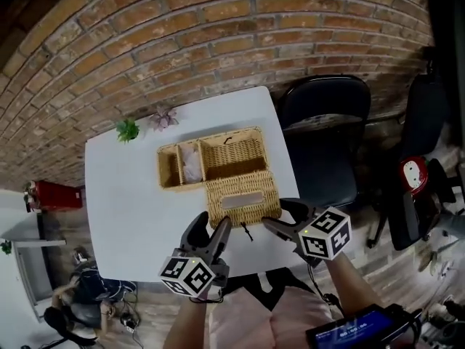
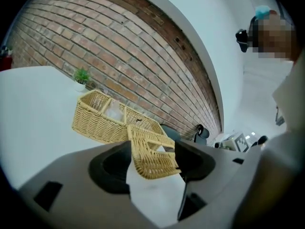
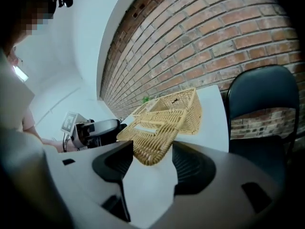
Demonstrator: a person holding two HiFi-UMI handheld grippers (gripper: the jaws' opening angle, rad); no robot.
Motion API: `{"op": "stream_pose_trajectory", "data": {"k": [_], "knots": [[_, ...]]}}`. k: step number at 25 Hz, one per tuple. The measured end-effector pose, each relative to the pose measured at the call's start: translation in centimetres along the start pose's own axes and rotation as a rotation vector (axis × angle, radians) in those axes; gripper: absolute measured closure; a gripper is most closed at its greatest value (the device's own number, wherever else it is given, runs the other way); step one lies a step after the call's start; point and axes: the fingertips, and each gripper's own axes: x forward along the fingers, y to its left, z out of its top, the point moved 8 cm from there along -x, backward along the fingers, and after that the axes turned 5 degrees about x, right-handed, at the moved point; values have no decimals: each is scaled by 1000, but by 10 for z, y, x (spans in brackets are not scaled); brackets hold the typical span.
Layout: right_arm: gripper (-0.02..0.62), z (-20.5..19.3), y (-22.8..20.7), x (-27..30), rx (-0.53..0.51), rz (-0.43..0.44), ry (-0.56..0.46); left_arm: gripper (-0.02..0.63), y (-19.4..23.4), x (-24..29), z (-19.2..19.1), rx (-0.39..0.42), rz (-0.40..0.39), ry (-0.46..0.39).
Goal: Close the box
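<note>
left tool [image 2: 152, 151], right tool [image 3: 151, 151]: wide jaws are being pressed on two corners of the lid [image 1: 242, 198] | lid is being held tilted, nearside of the box [image 1: 211, 138] on the desk [image 1: 123, 209] | risk: tapered corner slipping out, lid dropping back

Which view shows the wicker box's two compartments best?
The head view: it looks down into both compartments of the wicker box, the smaller holding something pale. The left gripper view shows mostly its side wall; the right gripper view shows it partly behind the lid.
</note>
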Motion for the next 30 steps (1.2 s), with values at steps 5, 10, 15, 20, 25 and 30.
{"op": "stream_pose_trajectory", "data": {"k": [5, 10, 15, 20, 25, 30], "knots": [[327, 4, 8, -3, 21, -3, 30, 316, -14, -8, 18, 53, -38, -34], [327, 8, 13, -7, 64, 36, 25, 315, -18, -20, 30, 100, 5, -71], [327, 16, 14, -12, 111, 79, -2, 314, -12, -29, 24, 90, 17, -58], [325, 22, 12, -15, 111, 87, 1, 316, -22, -25, 26, 106, -17, -54], [322, 27, 13, -16, 116, 98, -12, 316, -25, -19, 34, 104, -34, -86], [321, 30, 14, -16, 130, 114, -32, 316, -30, -11, 46, 90, -63, -129]]}}
